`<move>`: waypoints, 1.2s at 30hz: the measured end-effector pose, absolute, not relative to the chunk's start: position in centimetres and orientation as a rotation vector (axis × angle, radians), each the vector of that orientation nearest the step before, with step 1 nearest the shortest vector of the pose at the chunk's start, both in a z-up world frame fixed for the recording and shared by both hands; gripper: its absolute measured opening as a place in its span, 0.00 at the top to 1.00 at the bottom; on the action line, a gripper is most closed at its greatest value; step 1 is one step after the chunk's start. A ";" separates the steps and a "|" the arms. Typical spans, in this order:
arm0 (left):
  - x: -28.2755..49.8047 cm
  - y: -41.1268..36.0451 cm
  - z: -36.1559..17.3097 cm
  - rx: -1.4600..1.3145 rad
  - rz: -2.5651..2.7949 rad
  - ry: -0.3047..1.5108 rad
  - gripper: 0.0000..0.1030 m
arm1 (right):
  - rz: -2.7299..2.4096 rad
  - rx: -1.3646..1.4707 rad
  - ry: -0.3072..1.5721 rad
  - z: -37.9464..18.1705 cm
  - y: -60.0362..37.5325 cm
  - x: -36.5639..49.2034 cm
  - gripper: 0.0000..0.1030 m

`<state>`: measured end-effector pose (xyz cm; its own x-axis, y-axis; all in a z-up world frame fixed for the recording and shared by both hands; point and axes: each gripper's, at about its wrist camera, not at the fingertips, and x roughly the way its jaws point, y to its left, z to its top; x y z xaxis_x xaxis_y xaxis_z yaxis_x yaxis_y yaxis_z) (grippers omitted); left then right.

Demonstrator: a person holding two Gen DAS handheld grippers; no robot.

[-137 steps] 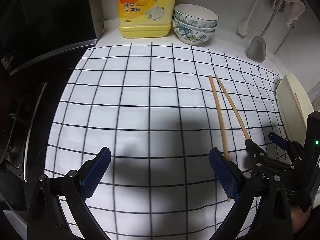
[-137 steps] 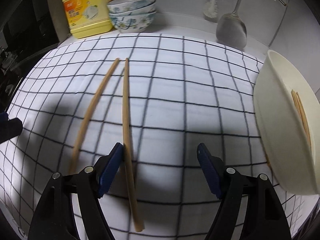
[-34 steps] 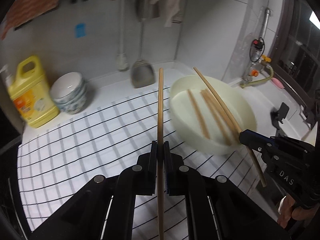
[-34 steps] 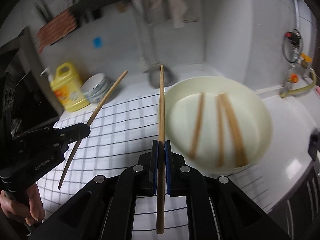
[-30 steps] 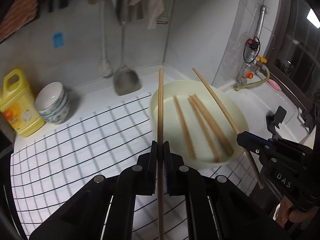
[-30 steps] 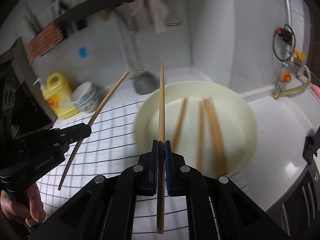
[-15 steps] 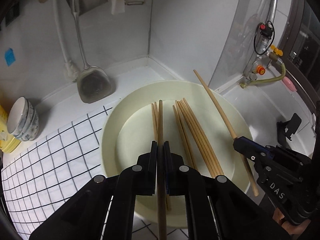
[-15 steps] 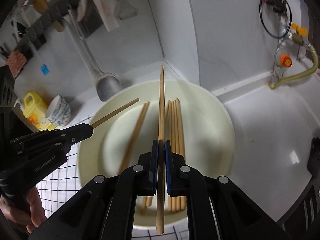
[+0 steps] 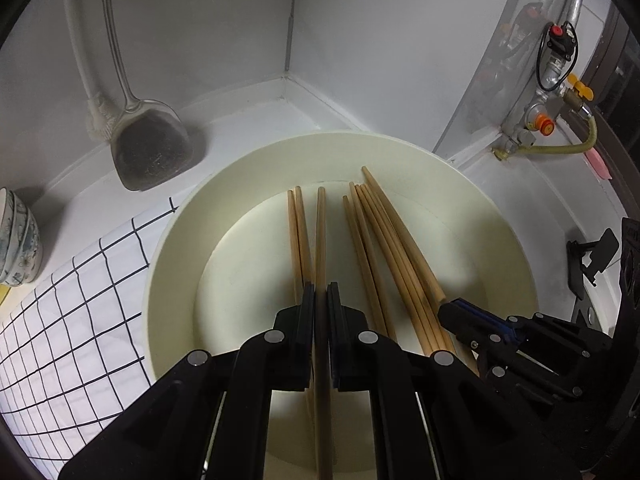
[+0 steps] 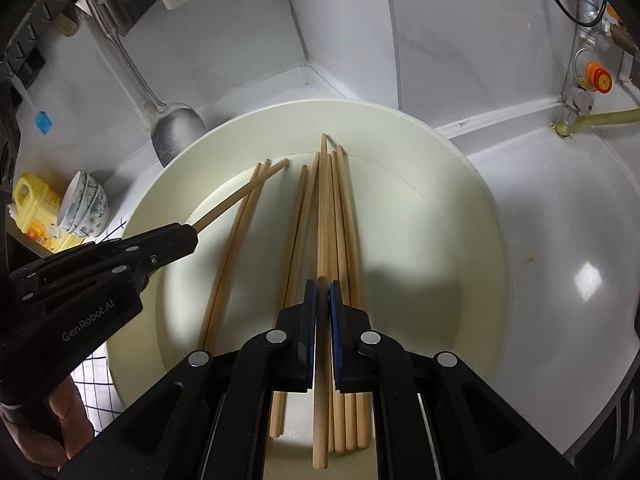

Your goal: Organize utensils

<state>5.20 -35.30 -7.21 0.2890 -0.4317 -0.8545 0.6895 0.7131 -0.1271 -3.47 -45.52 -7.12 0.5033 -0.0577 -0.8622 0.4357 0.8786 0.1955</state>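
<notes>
A wide cream bowl [image 9: 168, 248] holds several wooden chopsticks [image 9: 298, 240] lying side by side. My left gripper [image 9: 319, 292] is shut on one chopstick [image 9: 320, 232], which points into the bowl just above the loose ones. My right gripper [image 10: 322, 288] is shut on another chopstick [image 10: 322, 208] over the right-hand bundle [image 10: 344, 220] in the bowl [image 10: 480, 208]. Each wrist view also shows the other gripper at the bowl's near rim: the right gripper [image 9: 448, 314] at lower right, the left gripper [image 10: 188, 236] at left, its stick [image 10: 244, 194] slanting over the bowl.
A metal spatula [image 9: 150, 156] hangs against the back wall. Stacked patterned bowls [image 9: 16, 240] and a yellow detergent bottle [image 10: 34, 212] stand at far left. The checked cloth [image 9: 60, 320] lies left of the cream bowl. A gas valve with a yellow hose [image 9: 552, 148] sits at right.
Both grippers, open beside the chopsticks on the cloth earlier, now hold one each. Over the last second they moved right and down, from above the cloth to low over the bowl.
</notes>
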 end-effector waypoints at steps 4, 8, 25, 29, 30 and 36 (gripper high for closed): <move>5.7 -35.5 -7.6 0.286 -0.753 1.055 0.90 | -0.309 0.422 1.013 -7.2 -45.4 -3.0 0.94; 5.8 -34.8 -6.7 0.275 -0.733 1.016 0.49 | -0.325 0.406 1.014 -6.9 -45.3 -2.9 0.93; 5.2 -29.6 -3.2 0.274 -0.563 0.987 0.07 | -0.396 0.357 0.952 -3.4 -43.6 -6.7 0.49; 4.2 -28.9 -2.5 0.286 -0.569 0.981 0.07 | -0.393 0.373 0.953 -2.7 -42.7 -7.4 0.44; 3.9 -28.7 -2.4 0.288 -0.569 0.979 0.07 | -0.393 0.378 0.953 -2.6 -42.5 -7.5 0.44; 2.7 -27.1 -0.6 0.279 -0.569 0.958 0.07 | -0.408 0.376 0.961 -1.7 -41.0 -8.4 0.42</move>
<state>2.71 -27.11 -0.64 0.4448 -0.3326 -0.8316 0.5714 0.8203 -0.0224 -8.38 -40.98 -1.65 0.5088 -0.1663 -0.8447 0.4916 0.8616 0.1265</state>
